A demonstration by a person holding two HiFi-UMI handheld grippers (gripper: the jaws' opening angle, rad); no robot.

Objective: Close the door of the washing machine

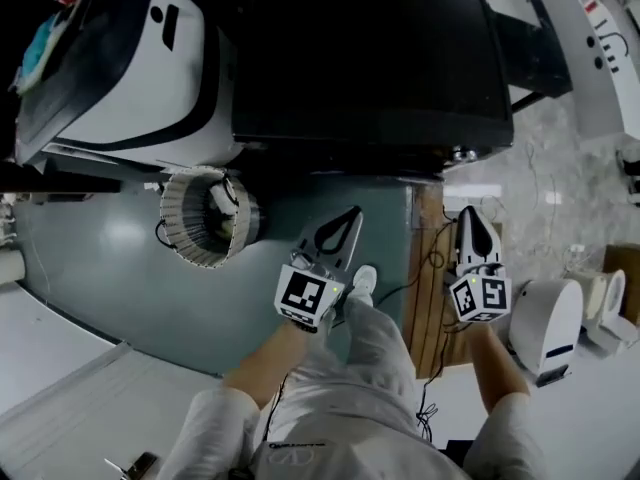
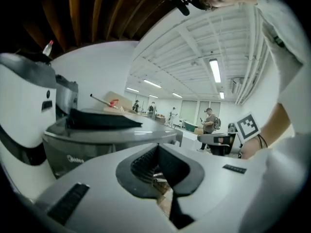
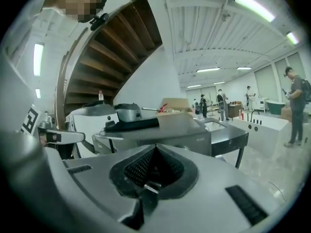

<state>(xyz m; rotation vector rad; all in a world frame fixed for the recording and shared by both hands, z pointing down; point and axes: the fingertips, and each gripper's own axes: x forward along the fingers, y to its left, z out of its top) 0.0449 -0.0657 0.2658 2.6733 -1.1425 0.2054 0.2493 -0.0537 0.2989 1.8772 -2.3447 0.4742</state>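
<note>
The washing machine [image 1: 370,58] is a dark grey box; from the head view I see only its black top, straight ahead of both grippers. Its front and door are hidden in every view. My left gripper [image 1: 353,212] hangs shut and empty over the grey floor mat just short of the machine. To its right, my right gripper [image 1: 468,212] is also shut with nothing in it. In the left gripper view the shut jaws [image 2: 156,147] point past the machine's upper edge [image 2: 112,132]. In the right gripper view the closed jaws [image 3: 154,150] face the machine's top corner [image 3: 170,127].
A white rounded appliance [image 1: 130,58] stands left of the machine, with a ribbed duct [image 1: 205,218] on the grey mat [image 1: 100,258]. A wooden strip with cables [image 1: 432,268] runs under the right gripper. A small white device [image 1: 545,328] sits at the right. People [image 2: 210,123] stand far back.
</note>
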